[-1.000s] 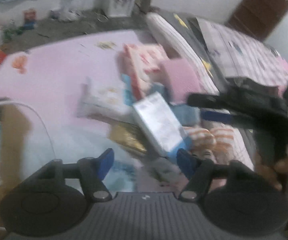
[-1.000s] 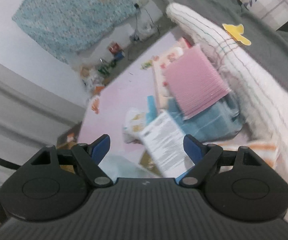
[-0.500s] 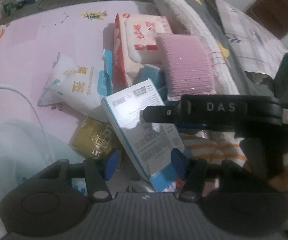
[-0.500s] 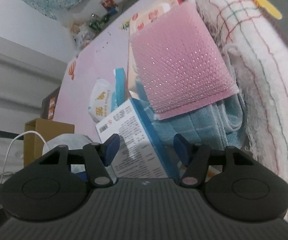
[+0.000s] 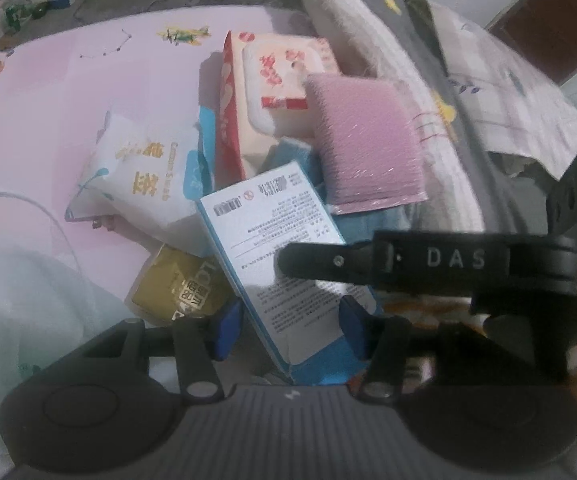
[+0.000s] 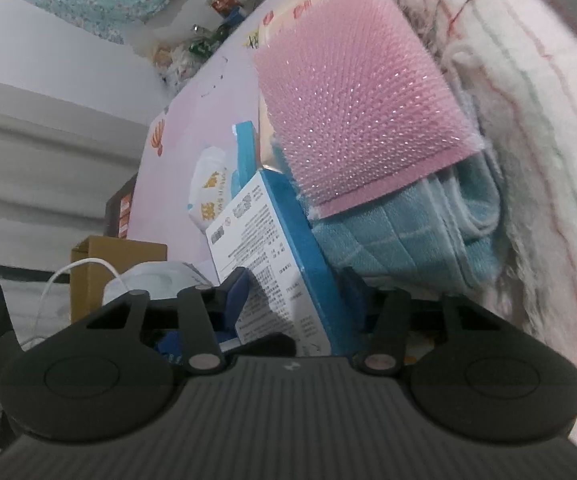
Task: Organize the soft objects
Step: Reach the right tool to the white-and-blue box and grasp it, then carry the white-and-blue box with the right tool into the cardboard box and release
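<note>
A: Which step is being done now, in your opinion?

B: I think both grippers are approaching the blue-and-white box (image 5: 284, 256). It is lying tilted on the pile on the pink mat (image 5: 48, 120), between the white tissue pack (image 5: 144, 184) and the folded blue towel (image 6: 408, 236).

A: Is the left gripper (image 5: 290, 330) holding it?

B: Not yet. Its blue pads are standing on both sides of the box's lower end, spread apart, with a gap to the box on each side. The right gripper (image 6: 296, 292) is also straddling the same box; the left pad is close to the printed face, but I cannot tell if it is pressing.

A: And the pink bristly pad (image 6: 360, 108)?

B: It is resting on the towel, just beside the box, and leaning toward the striped blanket (image 6: 528, 120).

A: What is the next move asking for?

B: Probably one gripper is needing to clench on the box edges and lift it carefully, because the gold packet (image 5: 180, 288) is partly under it.
</note>
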Available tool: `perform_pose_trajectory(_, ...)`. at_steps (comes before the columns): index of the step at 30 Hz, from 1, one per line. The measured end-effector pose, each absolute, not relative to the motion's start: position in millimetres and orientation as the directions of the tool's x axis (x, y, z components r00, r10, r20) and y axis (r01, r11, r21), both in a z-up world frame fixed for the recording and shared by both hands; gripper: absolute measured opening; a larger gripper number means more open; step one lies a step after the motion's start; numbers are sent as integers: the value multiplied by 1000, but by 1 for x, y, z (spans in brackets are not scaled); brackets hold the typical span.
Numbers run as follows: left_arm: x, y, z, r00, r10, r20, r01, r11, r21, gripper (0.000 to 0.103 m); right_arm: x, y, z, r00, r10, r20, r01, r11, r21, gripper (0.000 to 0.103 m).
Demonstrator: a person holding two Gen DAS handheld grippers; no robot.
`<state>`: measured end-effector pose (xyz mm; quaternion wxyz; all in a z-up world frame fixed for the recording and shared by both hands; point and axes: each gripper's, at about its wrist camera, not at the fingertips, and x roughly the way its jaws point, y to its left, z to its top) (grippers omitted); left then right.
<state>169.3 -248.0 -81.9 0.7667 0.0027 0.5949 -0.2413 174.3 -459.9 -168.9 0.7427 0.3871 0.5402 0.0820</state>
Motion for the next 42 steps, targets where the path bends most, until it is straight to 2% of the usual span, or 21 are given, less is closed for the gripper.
perform_pose_trajectory(13,149,-200,-13,240,-433,-869,441,846,-300,54,133,-422,-97,502,493,-710,286,680,675,42)
perform_pose_trajectory(19,149,-142,21,301,-428,-852,438,856,-275,54,140,-371,-64,537,498,-681,262,669,696,42)
perform_pose_trajectory(27,165,-34,51,388,-367,-845,352,907,-233,55,178,-266,-35,528,561,-637,182,658,731,42)
perform_pose_trajectory(34,187,55,50,432,-291,-854,263,946,-190,58,226,-163,-25,475,616,-628,118,662,740,42)
perform_pose_trajectory(42,225,129,14,396,-244,-885,202,964,-175,57,270,-72,-58,421,622,-660,161,665,729,42)
